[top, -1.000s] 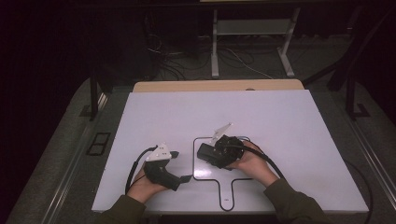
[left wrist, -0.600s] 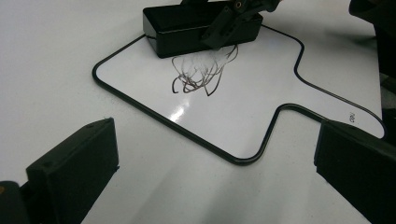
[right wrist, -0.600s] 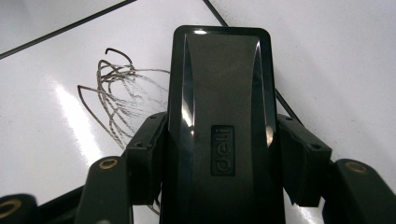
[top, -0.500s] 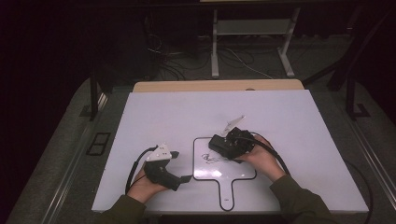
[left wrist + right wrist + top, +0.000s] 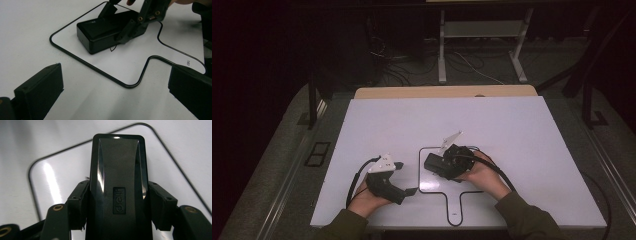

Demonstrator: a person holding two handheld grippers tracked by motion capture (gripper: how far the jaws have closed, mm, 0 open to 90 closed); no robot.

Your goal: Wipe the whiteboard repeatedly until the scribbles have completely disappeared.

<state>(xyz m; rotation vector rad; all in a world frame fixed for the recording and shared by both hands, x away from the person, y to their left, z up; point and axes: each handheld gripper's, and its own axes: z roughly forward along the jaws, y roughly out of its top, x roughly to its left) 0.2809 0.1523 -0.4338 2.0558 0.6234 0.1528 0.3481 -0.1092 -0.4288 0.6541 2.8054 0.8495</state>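
While the high view takes in the whole white table [image 5: 492,125], it shows the right gripper [image 5: 439,167] lying low over a black outline [image 5: 419,170] drawn on the tabletop, with a black box [image 5: 435,165] at its tip inside that outline. The left gripper [image 5: 404,177] rests just beside the outline's left edge, well apart from the box, a cable [image 5: 354,177] looping behind it. Beyond the far edge of the table stand a wooden board [image 5: 447,92] and the legs of a metal frame [image 5: 482,50] on a dark floor. Nothing lies between the two grippers except bare tabletop.

From the left gripper view, its own jaws stand wide apart with nothing between them; past them the black outline [image 5: 100,71] curves across the surface and the black box [image 5: 100,32] sits flat inside it, the right gripper [image 5: 136,27] pressed to its near and far sides. Small writing shows by the outline's edge, too small to read from above.

Seen in the right gripper view, the jaws are clamped on the long sides of the black box [image 5: 117,177], whose glossy lid bears an embossed label [image 5: 119,200]; the black outline [image 5: 33,185] rounds a corner behind it.
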